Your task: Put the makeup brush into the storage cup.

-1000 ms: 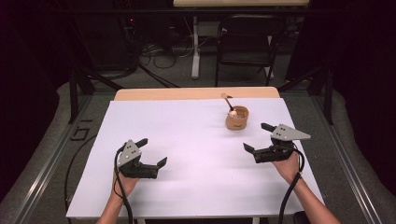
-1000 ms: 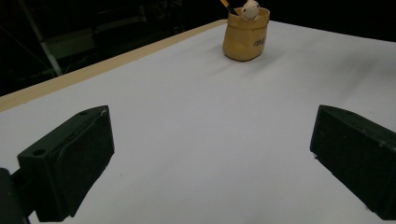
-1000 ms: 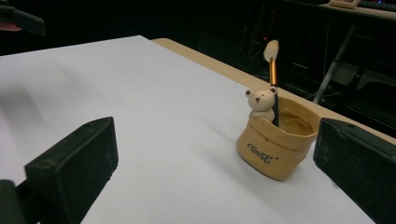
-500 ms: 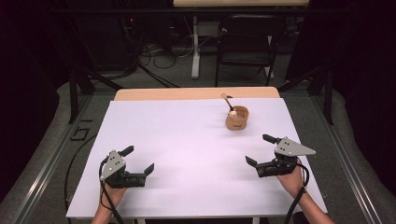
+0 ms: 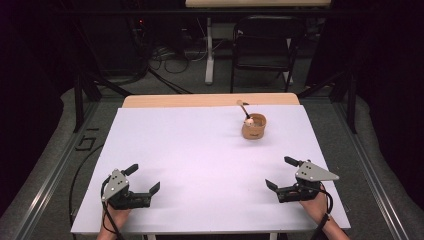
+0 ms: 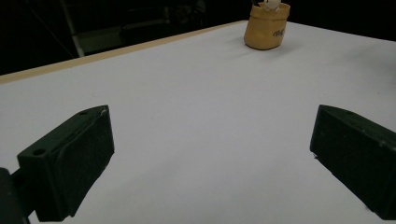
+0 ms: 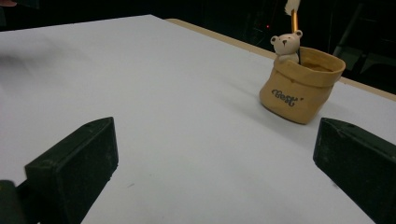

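While both grippers sit low at the near edge of the white-covered desk (image 5: 200, 150), the thing to go for is the small tan sack-shaped pot with a little white bear figure on its rim (image 5: 253, 126), far right of centre and well apart from both of you. Your left gripper (image 5: 141, 181) at the near left has its jaws spread wide, nothing between them; your right gripper (image 5: 285, 173) at the near right is likewise released and empty, and it's the nearer one to the pot. In the right gripper view the pot (image 7: 301, 84) looks like glazed ceramic: stiff, probably smooth and slippery, breakable if tipped. A thin orange stick (image 7: 294, 18) stands inside it. I'd take the body across its bulging middle, below the folded rim, and stay off the bear (image 7: 286, 45), which looks like the fragile part.
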